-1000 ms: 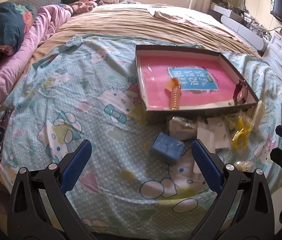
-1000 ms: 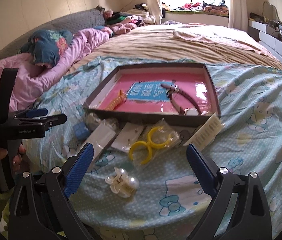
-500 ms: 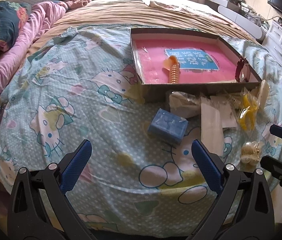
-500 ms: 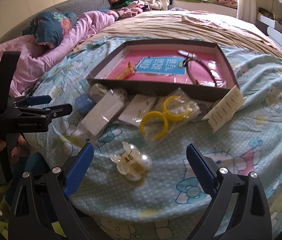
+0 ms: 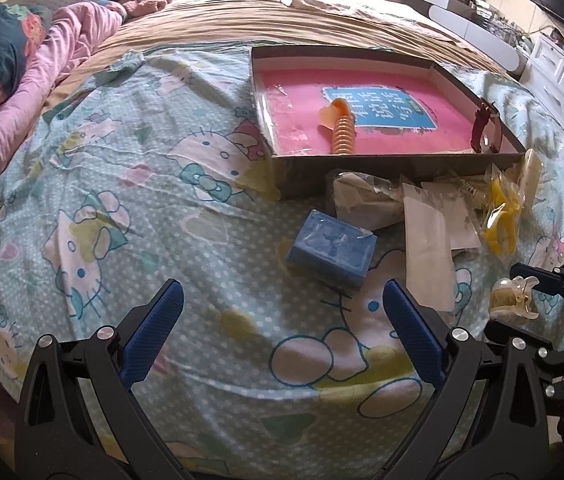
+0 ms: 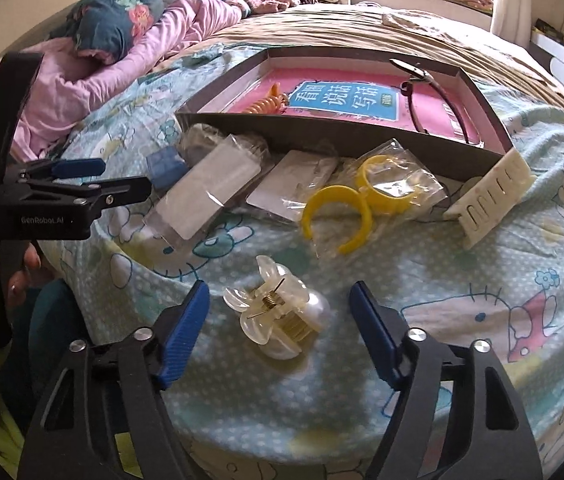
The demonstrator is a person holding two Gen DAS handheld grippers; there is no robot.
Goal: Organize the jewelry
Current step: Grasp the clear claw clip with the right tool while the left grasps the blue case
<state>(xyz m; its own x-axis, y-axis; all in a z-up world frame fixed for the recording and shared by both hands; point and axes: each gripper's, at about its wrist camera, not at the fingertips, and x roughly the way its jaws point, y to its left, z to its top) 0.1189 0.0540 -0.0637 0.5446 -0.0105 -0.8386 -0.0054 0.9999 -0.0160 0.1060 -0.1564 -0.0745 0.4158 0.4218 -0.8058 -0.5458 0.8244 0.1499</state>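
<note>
A grey box with a pink floor (image 5: 398, 168) (image 6: 346, 136) lies on the bed and holds an orange spiral hair piece (image 5: 342, 130) (image 6: 266, 102) and a dark strap with a buckle (image 6: 426, 92). In front of it lie a small blue box (image 5: 332, 248) (image 6: 164, 164), clear packets (image 6: 210, 192), bagged yellow rings (image 6: 346, 212) (image 5: 500, 216) and a cream comb (image 6: 490, 196). A pearly claw hair clip (image 6: 282, 320) (image 5: 512, 298) lies between the fingertips of my open right gripper (image 6: 280, 332). My left gripper (image 5: 282, 324) is open and empty, just short of the blue box.
The bed has a Hello Kitty sheet (image 5: 130, 184) that drops off at the near edge. Pink bedding and a floral pillow (image 6: 118, 24) lie at the left. White drawers (image 5: 562, 76) stand at the right. A hand holds the left gripper (image 6: 58, 196).
Both grippers have moved forward and down toward the bed. The right gripper has closed in around the pearly clip; the left has neared the blue box. Both stay open.
</note>
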